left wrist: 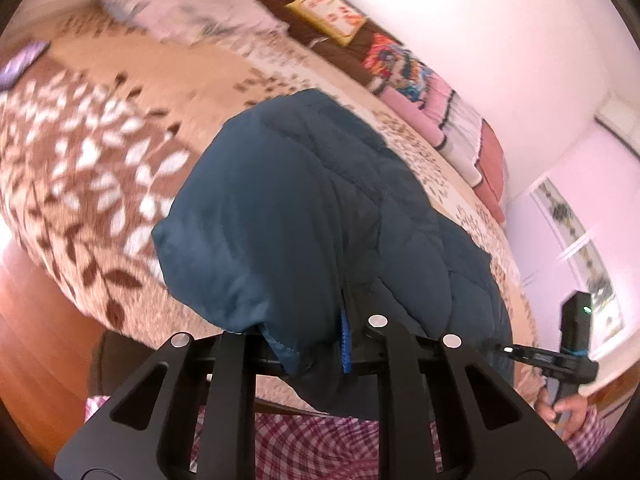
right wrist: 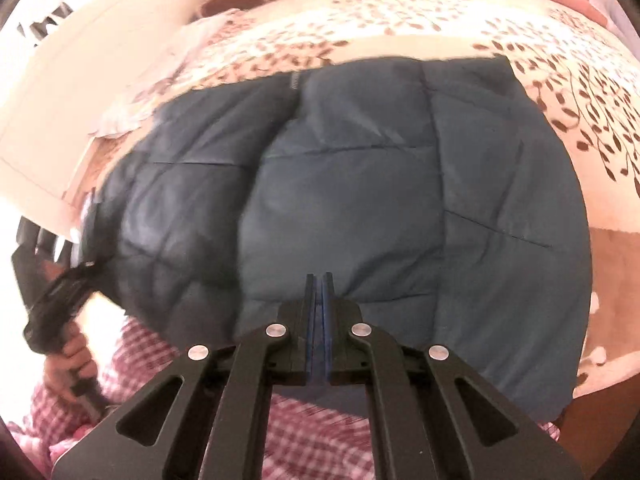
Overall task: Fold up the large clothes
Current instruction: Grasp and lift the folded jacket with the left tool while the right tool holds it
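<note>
A dark blue quilted jacket (left wrist: pixel 304 184) lies on the bed and bulges up over my left gripper (left wrist: pixel 304 340). That gripper is shut on the jacket's near hem, and the fabric hides its fingertips except for one blue pad (left wrist: pixel 346 344). In the right wrist view the jacket (right wrist: pixel 360 184) spreads wide, its zipper at the far edge. My right gripper (right wrist: pixel 320 282) hovers over the near part with its blue pads pressed together and no cloth visible between them. A hand holds the right gripper (left wrist: pixel 576 344) beside the jacket's right edge. The left gripper (right wrist: pixel 64 292) shows blurred at the jacket's left side.
The bed carries a brown and cream leaf-patterned bedspread (left wrist: pixel 92 160). Pillows (left wrist: pixel 188 12) and stacked folded blankets (left wrist: pixel 452 120) line the far wall. A white pillow (right wrist: pixel 80 80) lies left of the jacket. Wooden floor (left wrist: pixel 36 320) and the person's pink checked clothing (right wrist: pixel 320 432) are close by.
</note>
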`<state>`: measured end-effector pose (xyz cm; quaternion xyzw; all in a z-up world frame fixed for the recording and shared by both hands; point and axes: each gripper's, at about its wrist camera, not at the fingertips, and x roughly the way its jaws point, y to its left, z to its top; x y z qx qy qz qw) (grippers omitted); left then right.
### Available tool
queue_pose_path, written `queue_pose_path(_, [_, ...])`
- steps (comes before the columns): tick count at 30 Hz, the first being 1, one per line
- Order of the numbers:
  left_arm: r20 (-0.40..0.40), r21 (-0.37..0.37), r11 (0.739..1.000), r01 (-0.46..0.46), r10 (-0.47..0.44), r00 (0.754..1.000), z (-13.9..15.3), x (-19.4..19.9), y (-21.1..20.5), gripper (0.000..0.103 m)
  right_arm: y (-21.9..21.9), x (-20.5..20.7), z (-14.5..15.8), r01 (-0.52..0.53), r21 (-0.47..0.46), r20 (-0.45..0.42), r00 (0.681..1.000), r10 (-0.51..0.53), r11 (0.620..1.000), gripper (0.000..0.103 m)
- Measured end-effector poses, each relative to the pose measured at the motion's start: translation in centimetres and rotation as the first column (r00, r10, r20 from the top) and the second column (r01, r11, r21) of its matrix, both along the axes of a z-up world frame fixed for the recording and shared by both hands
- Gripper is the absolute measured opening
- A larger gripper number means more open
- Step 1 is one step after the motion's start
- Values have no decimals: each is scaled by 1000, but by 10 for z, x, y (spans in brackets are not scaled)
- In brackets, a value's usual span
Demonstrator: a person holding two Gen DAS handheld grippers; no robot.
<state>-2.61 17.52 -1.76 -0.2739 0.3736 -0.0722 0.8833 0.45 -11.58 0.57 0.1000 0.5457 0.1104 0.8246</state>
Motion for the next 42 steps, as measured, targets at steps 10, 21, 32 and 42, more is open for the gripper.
queue_pose_path(10, [142,118,988,98,-114,983,66,-9,-41,14,2,27,-57,8,37,-89,996,-5,999,3])
queue_pose_path(21, [267,378,847,373,-486,832,139,-19,-187,14,-27,30,-76,52,197,-86,996,-36,979,2])
queue_pose_path(32, [167,501,654,567,-715,679,92,-25,-320,14,-131,-16,-40,142,452,-47,990,-136,881,6])
queue_pose_path(42, [45,634,464,619,-821,569,57,-45,-376,17,-227,-75,-97,350,512,-175,937,-303,784,6])
